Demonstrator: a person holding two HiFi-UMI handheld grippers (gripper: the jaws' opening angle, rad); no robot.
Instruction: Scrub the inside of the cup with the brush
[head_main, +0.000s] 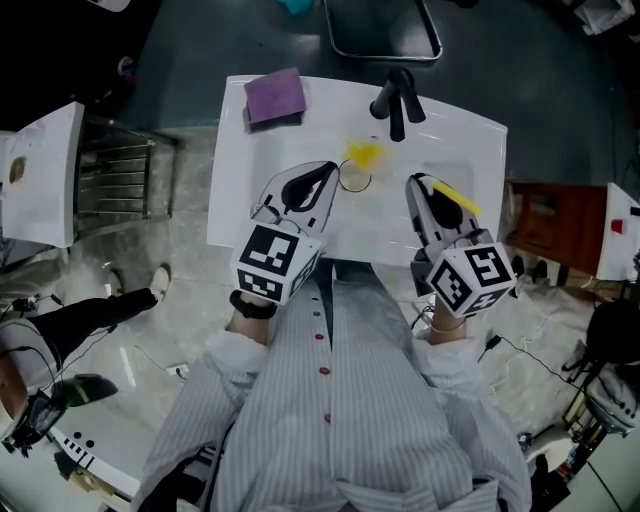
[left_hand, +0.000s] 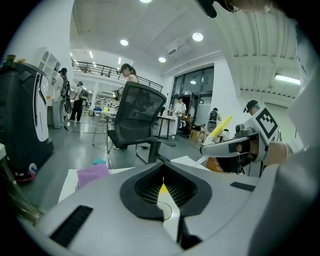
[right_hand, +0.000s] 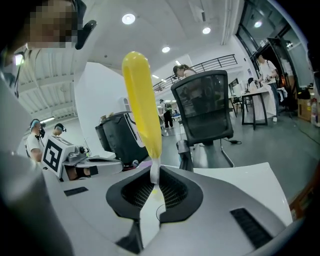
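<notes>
The jaws of the right gripper (right_hand: 154, 184) are clenched on the white neck of the brush (right_hand: 142, 95), its yellow handle raised above them; the jaws of the left gripper (left_hand: 163, 186) are pressed together with nothing held. The clear cup (head_main: 354, 181) is seen on the white counter (head_main: 450, 140) just ahead of the left gripper's tip, with a yellow thing (head_main: 365, 154) just beyond it, and a purple cloth (head_main: 275, 97) and black tap (head_main: 397, 100) are set farther back.

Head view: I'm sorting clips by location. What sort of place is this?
Probably an open lab or office hall: a white sink with a black tap, an office chair, people behind.
</notes>
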